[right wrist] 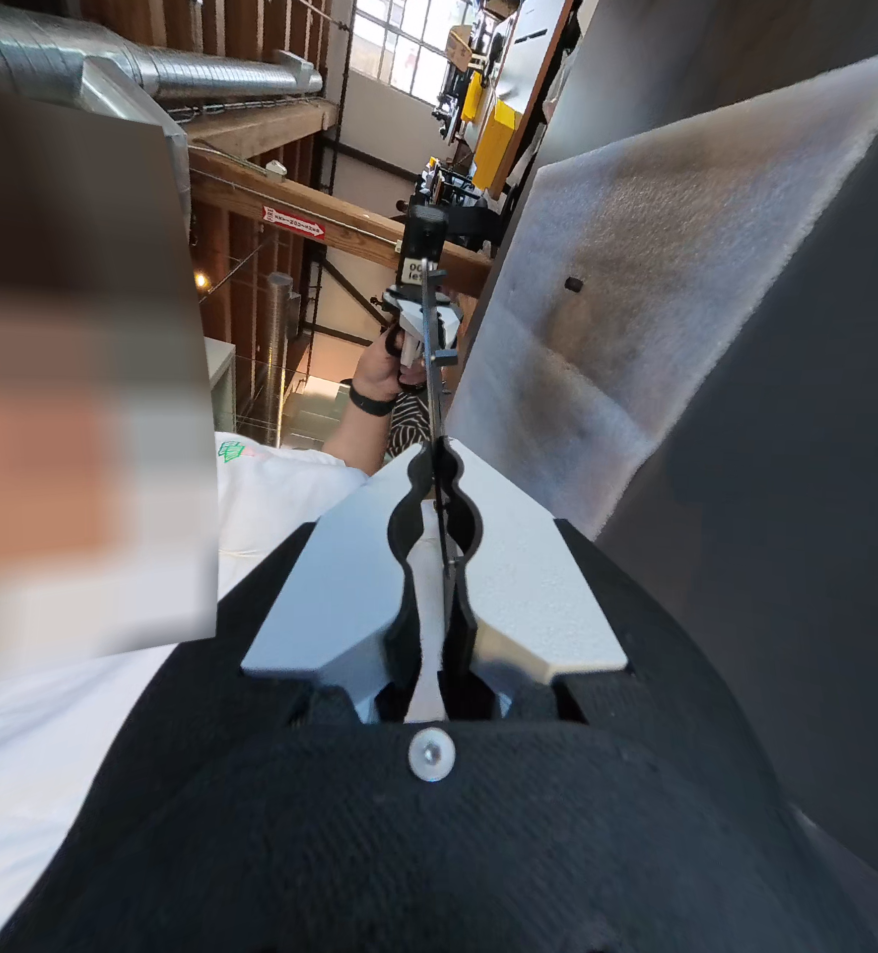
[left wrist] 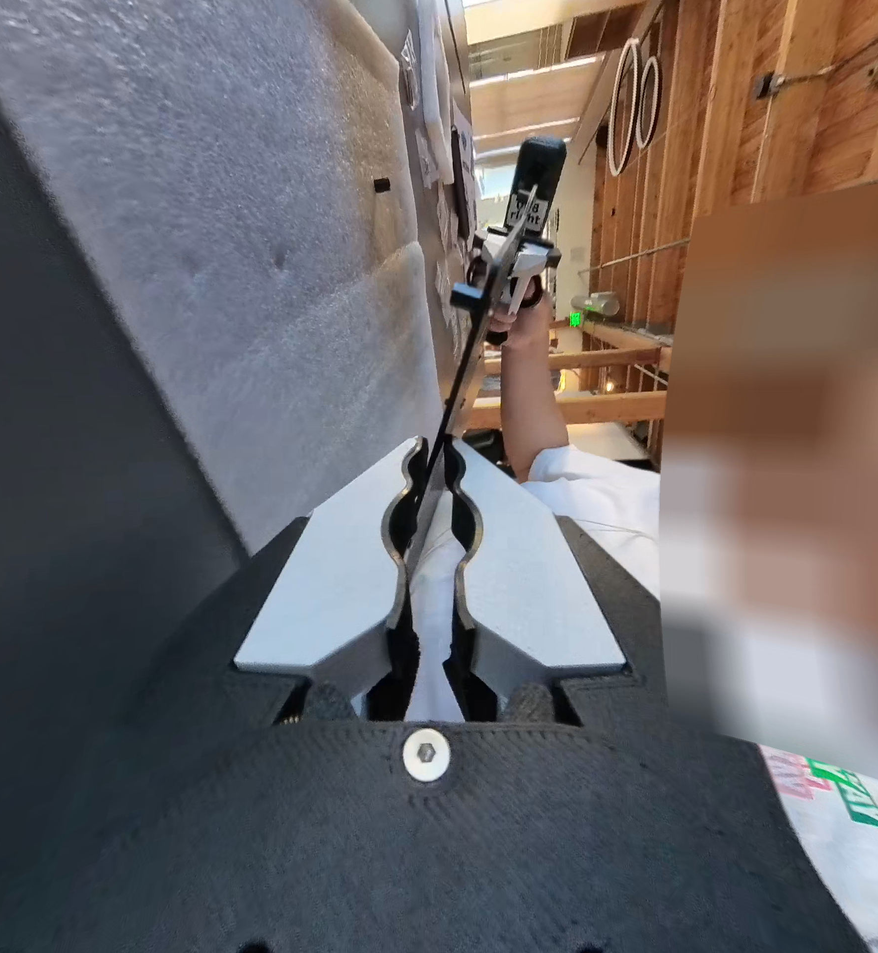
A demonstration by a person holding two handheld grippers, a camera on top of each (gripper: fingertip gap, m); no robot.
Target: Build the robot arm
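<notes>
Left wrist view: one thin black strip (left wrist: 460, 381), two grippers, one foam sheet, two white rings. Left gripper (left wrist: 432, 454) is nearly closed, its grey fingers (left wrist: 333, 562) pinched at the tips on the near end of the strip. The strip runs up and away to the right gripper (left wrist: 510, 268), which clamps the far end; a hand (left wrist: 522, 322) holds that gripper from below. A small black block (left wrist: 465, 297) sits on the strip just short of the far gripper. Grey foam sheet (left wrist: 230, 232) fills the left side, close beside the strip. The rings (left wrist: 635, 103) hang on the wooden wall at the back. White shirt (left wrist: 596, 495) lies behind the fingers.

Right wrist view: same strip (right wrist: 432, 381), seen nearly edge-on, taut between the two grippers. Right gripper (right wrist: 439, 447) is closed down to a slit, tips biting the strip's near end. Left gripper (right wrist: 429, 322) holds the far end, with a hand (right wrist: 380, 368) and a black wristband (right wrist: 369, 403) below it. Foam sheet (right wrist: 658, 309) lies to the right, and one silver duct (right wrist: 132, 67) runs top left.
</notes>
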